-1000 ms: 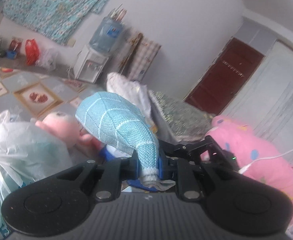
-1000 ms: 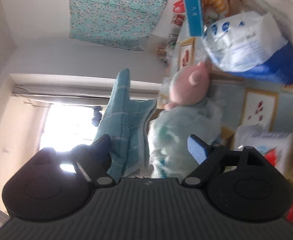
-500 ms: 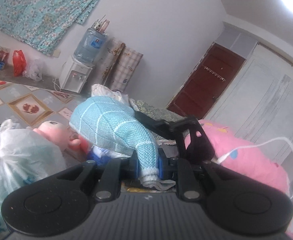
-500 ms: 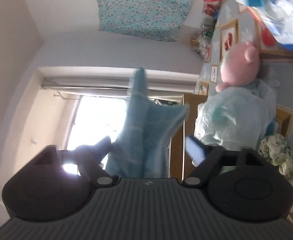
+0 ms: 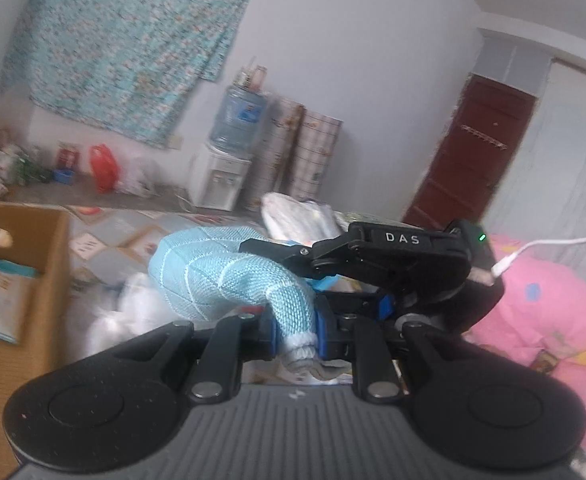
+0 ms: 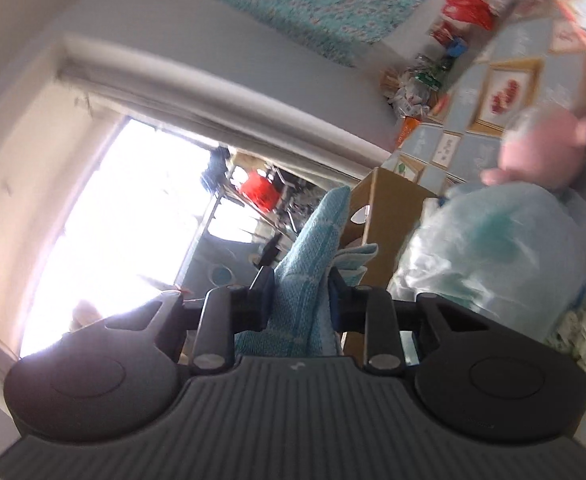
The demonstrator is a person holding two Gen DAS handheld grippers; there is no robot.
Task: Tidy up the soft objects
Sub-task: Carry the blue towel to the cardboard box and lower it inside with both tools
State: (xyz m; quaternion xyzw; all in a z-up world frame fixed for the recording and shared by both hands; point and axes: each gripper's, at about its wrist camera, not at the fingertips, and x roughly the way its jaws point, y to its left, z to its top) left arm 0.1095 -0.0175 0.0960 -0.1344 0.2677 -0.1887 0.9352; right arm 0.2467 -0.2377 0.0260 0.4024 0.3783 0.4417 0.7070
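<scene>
Both grippers pinch one blue knitted sock

The left gripper clamps the sock at its white cuff; the right gripper, whose jaws have just been closing, squeezes its other end, near a cardboard box and a plastic bag.

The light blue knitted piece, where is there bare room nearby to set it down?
Bare patterned floor shows between the cardboard box and the water dispenser. Beside the box it is crowded with a white plastic bag; the right side holds pink bedding.
</scene>
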